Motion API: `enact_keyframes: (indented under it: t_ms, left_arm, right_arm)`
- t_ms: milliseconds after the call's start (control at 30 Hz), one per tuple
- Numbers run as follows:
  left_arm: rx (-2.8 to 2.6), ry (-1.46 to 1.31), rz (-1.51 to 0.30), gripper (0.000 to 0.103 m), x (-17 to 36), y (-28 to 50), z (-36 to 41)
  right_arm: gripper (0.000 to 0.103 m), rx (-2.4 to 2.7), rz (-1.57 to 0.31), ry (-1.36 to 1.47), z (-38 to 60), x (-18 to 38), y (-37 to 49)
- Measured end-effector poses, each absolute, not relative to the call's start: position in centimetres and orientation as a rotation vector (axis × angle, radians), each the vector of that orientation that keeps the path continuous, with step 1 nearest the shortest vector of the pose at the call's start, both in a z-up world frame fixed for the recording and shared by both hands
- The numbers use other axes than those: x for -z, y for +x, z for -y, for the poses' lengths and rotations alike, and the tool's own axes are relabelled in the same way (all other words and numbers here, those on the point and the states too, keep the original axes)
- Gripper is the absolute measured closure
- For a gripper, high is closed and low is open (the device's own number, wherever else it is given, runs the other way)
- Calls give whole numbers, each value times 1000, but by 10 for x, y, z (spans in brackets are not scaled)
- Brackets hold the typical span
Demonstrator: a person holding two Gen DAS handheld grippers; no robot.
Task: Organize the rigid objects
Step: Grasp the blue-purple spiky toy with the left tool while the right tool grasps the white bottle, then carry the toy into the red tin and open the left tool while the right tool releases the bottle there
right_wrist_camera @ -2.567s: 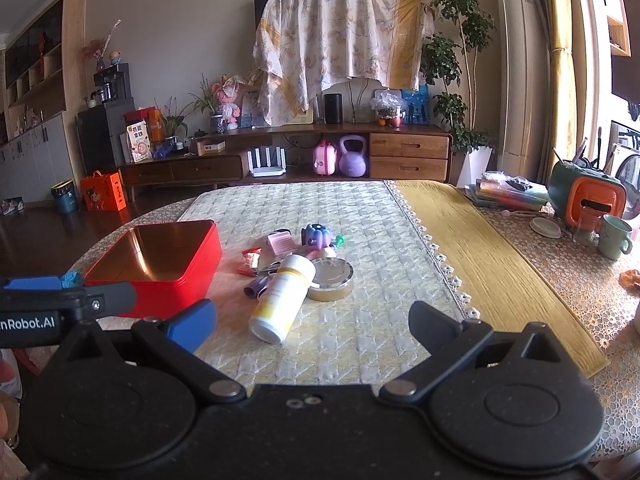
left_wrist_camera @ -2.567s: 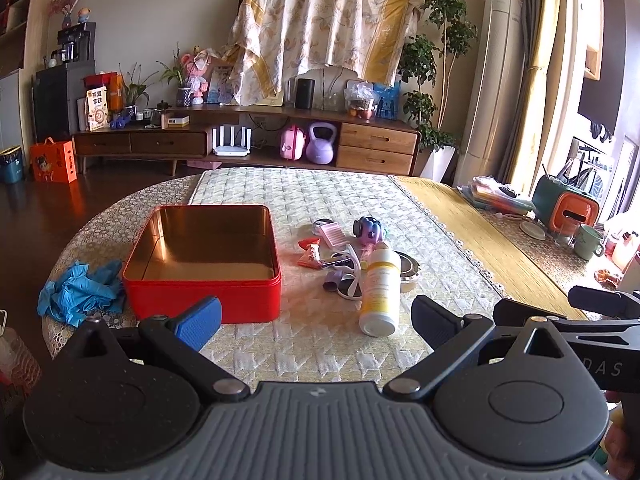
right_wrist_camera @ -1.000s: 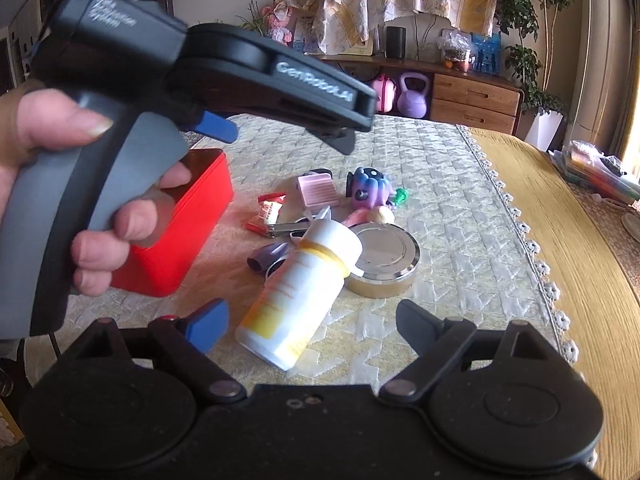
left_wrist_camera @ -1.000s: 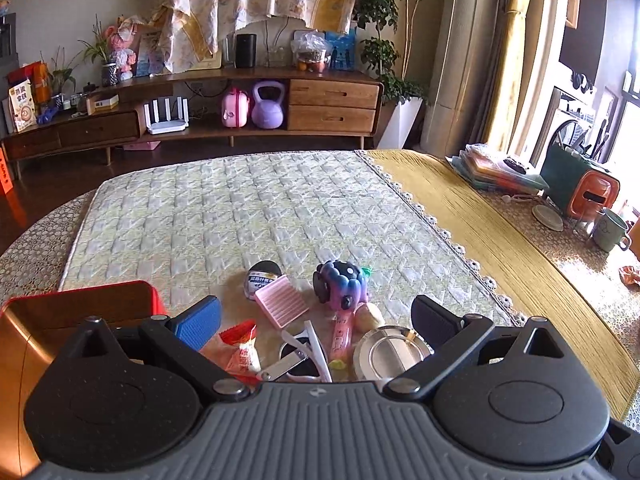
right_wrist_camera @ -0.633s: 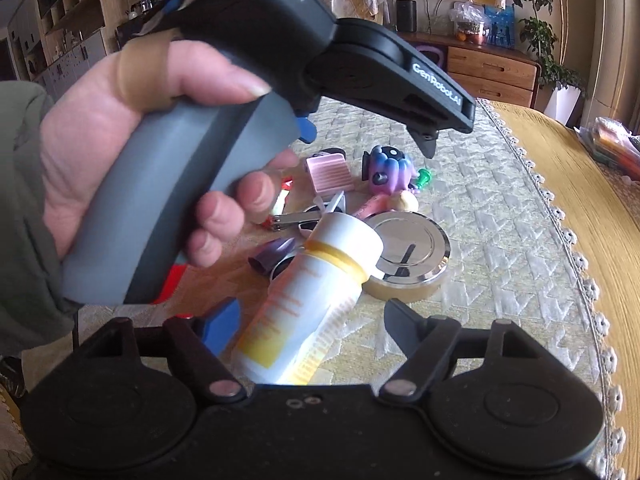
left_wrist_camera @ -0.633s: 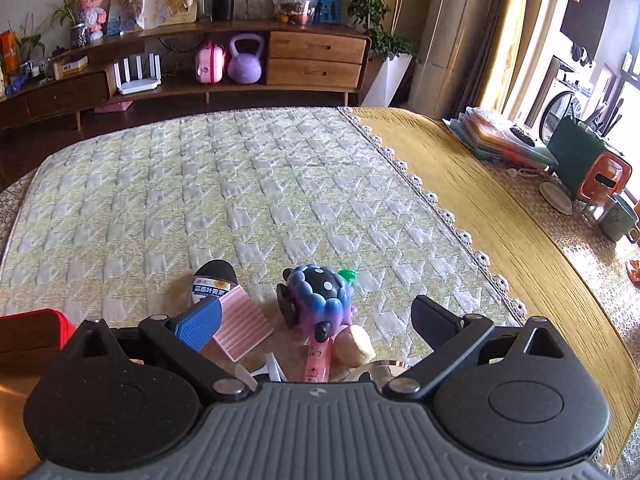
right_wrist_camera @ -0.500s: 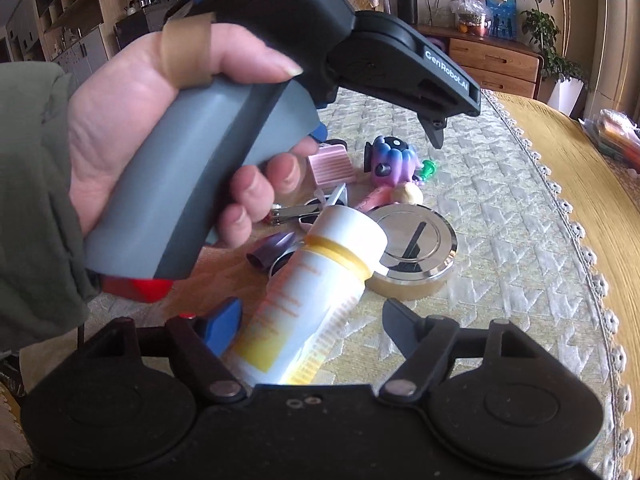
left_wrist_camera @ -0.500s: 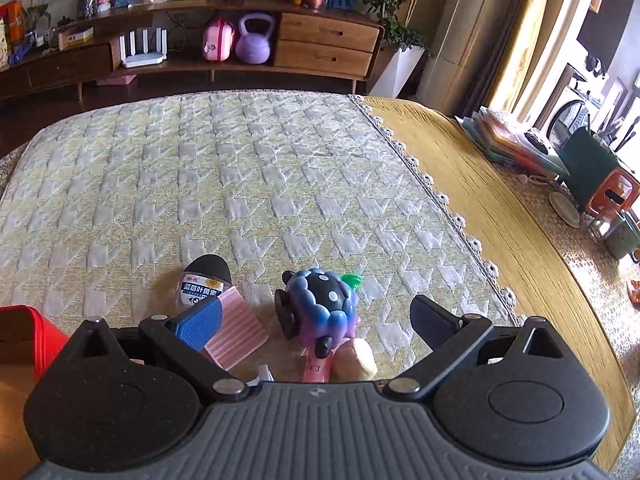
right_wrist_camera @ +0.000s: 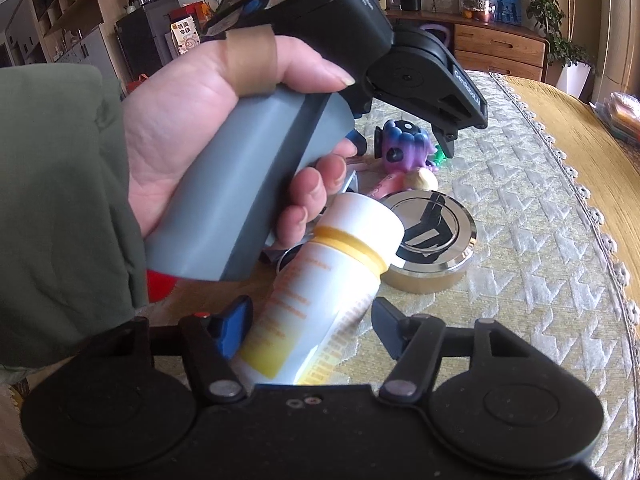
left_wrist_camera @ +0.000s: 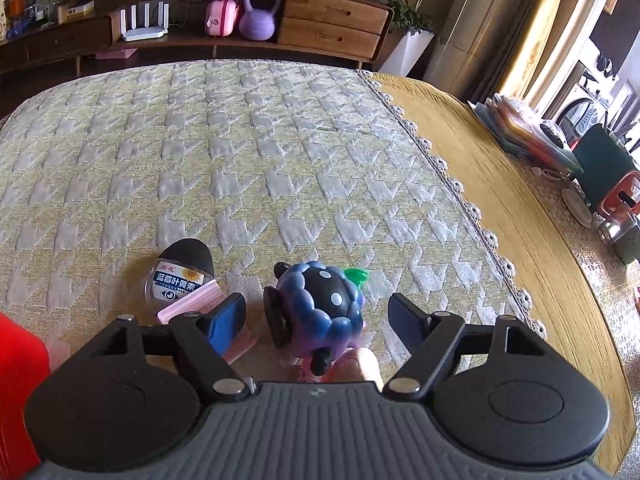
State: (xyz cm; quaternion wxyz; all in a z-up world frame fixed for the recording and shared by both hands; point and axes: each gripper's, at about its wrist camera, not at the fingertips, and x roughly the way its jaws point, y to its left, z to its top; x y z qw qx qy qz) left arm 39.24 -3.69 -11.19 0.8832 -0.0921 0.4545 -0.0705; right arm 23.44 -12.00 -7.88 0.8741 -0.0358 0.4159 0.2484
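Right now your table (left_wrist_camera: 500, 168) carries a quilted yellow-grey cloth (left_wrist_camera: 248, 152), and nearly everything you are sorting is bunched at its near end. Off to the left, only a corner of the red tin (left_wrist_camera: 20, 384) shows in the left wrist view.

Your left hand (right_wrist_camera: 208, 120), a strip of tape round the thumb, holds the left gripper (left_wrist_camera: 316, 316) so that hand and handle block much of the right camera's view of the pile. Its jaws are closing with the blue-purple berry toy (left_wrist_camera: 320, 304) between them; gaps show on both sides, so neither pad touches it. The pink card (left_wrist_camera: 200, 304) lies just beside and partly under the left blue pad (left_wrist_camera: 226, 320), crowding that side, and the small round jar with a black lid (left_wrist_camera: 180, 276) rests against the card's far edge. A pink stick and a cream ball (left_wrist_camera: 366, 364) poke out beneath the toy, close to the gripper's body.

Your right gripper (right_wrist_camera: 312, 328) is closing around the white bottle with yellow bands (right_wrist_camera: 320, 288), which lies on its side with its cap pointing away from you. The blue pad sits at the bottle's edge, while the right finger stands apart from it. Just past the cap, the round metal tin (right_wrist_camera: 432, 240) lies flat, touching or nearly touching the bottle.
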Motion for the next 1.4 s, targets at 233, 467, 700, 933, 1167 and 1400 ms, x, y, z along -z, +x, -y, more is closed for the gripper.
enact_keyframes:
  t_ms: [233, 467, 700, 933, 1167, 1400]
  left_arm:
    - [139, -218, -947, 49, 114, 391, 31]
    - [122, -229, -932, 49, 110, 388, 27]
    - [107, -236, -917, 51, 98, 379, 16]
    - [95, -262, -903, 51, 80, 365, 3]
    - [95, -285, -896, 51, 51, 337, -12]
    - [69, -264, -882, 51, 17, 295, -38]
  right_arm:
    - [43, -513, -866, -61, 121, 79, 234]
    - [52, -494, -861, -36, 127, 77, 234]
    - [58, -480, -866, -10, 136, 78, 236]
    - [58, -472, -850, 15, 144, 71, 232]
    - [58, -456, -815, 6, 150, 53, 220]
    - [58, -475, -790, 5, 146, 30, 206]
